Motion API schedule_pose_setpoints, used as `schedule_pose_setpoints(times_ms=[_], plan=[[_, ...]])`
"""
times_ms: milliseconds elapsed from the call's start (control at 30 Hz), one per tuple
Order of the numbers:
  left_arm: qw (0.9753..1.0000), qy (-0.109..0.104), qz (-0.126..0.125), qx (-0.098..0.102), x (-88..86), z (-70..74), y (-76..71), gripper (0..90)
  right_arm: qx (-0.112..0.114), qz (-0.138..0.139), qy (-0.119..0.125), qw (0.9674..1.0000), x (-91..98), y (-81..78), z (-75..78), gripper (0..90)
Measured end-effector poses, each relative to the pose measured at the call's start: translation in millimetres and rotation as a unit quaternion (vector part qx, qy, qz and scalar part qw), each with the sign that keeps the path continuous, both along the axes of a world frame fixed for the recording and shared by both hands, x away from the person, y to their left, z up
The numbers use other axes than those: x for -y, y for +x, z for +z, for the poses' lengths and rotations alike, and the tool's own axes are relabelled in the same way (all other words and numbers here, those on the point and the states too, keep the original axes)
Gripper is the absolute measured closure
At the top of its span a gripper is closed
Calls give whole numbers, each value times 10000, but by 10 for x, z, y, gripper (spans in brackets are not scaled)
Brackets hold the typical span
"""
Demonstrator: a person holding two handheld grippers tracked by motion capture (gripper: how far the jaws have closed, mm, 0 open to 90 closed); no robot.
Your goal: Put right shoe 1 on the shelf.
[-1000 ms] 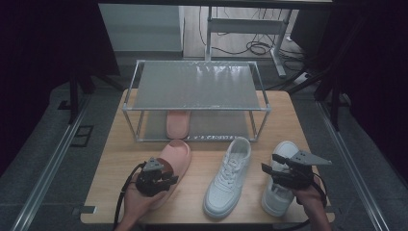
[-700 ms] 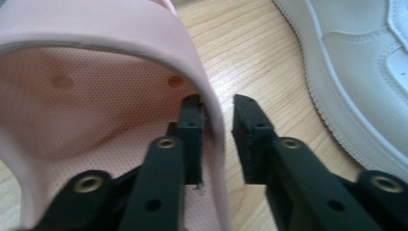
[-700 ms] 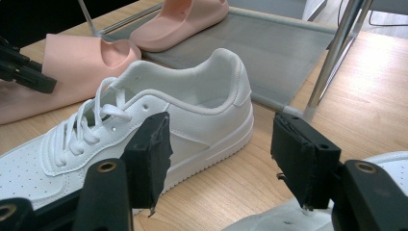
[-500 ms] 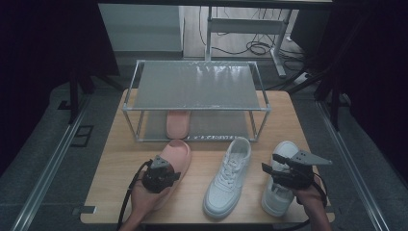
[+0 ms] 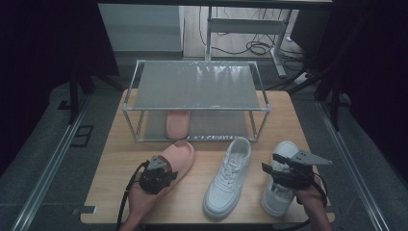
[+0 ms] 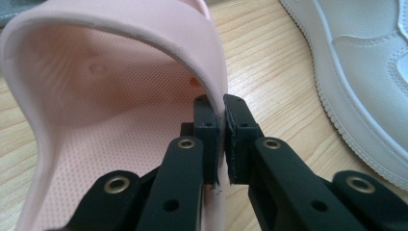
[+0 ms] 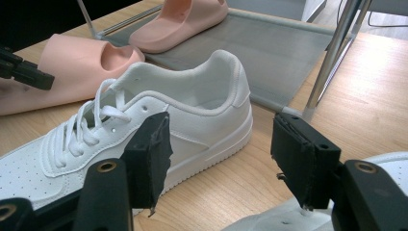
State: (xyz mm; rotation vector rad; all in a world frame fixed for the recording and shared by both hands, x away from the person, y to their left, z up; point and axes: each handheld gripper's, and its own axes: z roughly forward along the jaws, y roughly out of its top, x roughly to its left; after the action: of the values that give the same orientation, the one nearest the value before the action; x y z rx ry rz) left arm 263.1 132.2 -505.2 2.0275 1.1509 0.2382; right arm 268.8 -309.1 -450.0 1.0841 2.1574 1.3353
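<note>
A wooden worktop [image 5: 110, 163] is seen carrying a metal rack [image 5: 195, 86] at its far side. The near pink slipper [image 5: 175, 156] lies at the near left, its strap edge pinched by the left tool [image 6: 221, 122], whose jaws have just been closing. The right tool [image 7: 219, 159] is held released above the right white sneaker [image 5: 281, 185].

Pink slipper [image 5: 179, 156] lying flat on the wooden surface [image 5: 192, 202], sole down, just in front of the metal rack [image 5: 195, 86], its closed toe end pointing toward the rack. Soft, rubbery, dotted footbed [image 6: 110, 120] showing; one thin side edge is pinched.
</note>
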Motion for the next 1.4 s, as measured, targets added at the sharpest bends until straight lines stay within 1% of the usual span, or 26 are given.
schedule_pose_setpoints(times_ms=[100,367,600,767,967,1233,1400], plan=[[10000,-19,-13,10,7,22,-3,851,-4,8,-9,10000,-3,-1,1,395],[9998,-86,-80,166,54,145,-9,851,0,2,4,10000,-1,1,-1,395],[9995,-117,-127,248,150,221,50,850,2,7,11,10000,-2,-1,3,395],[9993,-128,-187,286,251,245,133,849,1,9,9,10000,-2,0,1,395],[9993,-146,-184,301,366,259,247,848,-8,3,11,10000,8,0,4,396],[9992,-146,-146,328,588,278,495,848,-3,2,8,10000,5,3,1,395],[9992,-123,-38,365,761,275,648,845,5,-11,18,10000,21,1,9,396]])
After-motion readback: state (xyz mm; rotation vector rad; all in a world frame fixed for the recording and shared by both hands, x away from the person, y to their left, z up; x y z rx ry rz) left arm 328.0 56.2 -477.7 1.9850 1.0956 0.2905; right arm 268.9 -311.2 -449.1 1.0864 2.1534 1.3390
